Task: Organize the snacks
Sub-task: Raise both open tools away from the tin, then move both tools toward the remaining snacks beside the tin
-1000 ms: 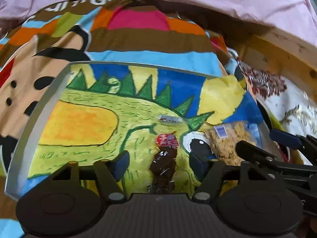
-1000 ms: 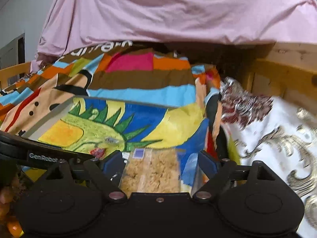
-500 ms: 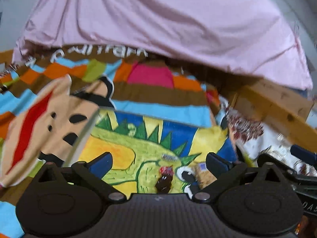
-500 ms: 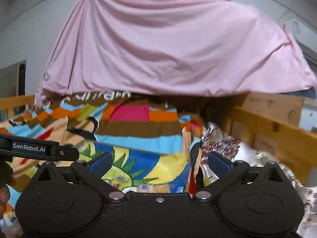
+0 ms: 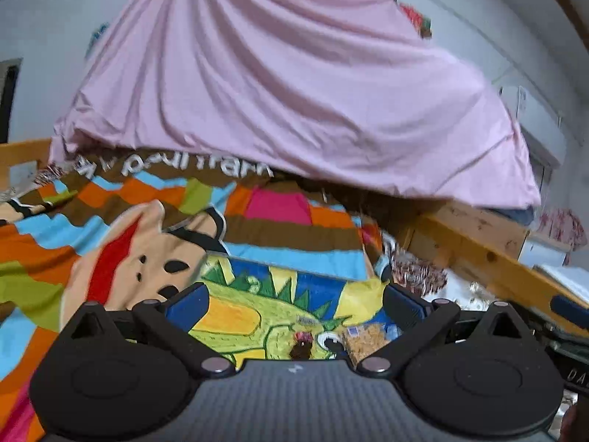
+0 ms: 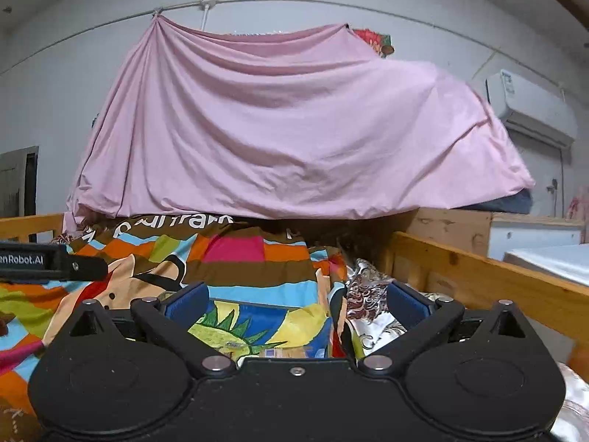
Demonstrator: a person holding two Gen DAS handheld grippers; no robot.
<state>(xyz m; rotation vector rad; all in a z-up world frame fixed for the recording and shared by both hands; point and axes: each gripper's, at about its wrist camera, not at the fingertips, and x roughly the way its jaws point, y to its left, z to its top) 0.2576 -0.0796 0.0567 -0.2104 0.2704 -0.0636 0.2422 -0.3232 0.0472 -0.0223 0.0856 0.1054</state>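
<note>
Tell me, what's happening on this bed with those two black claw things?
A person is sorting snacks with a handheld gripper in each hand. Both the left gripper and the right gripper are open and empty. A dark snack packet and a crumbly snack bag lie side by side on the dinosaur tray.

The crumbly snack (image 6: 285,353) is peeking over the right gripper's body, mostly hidden; the dark snack (image 5: 301,350) is blurring, label unreadable.
</note>
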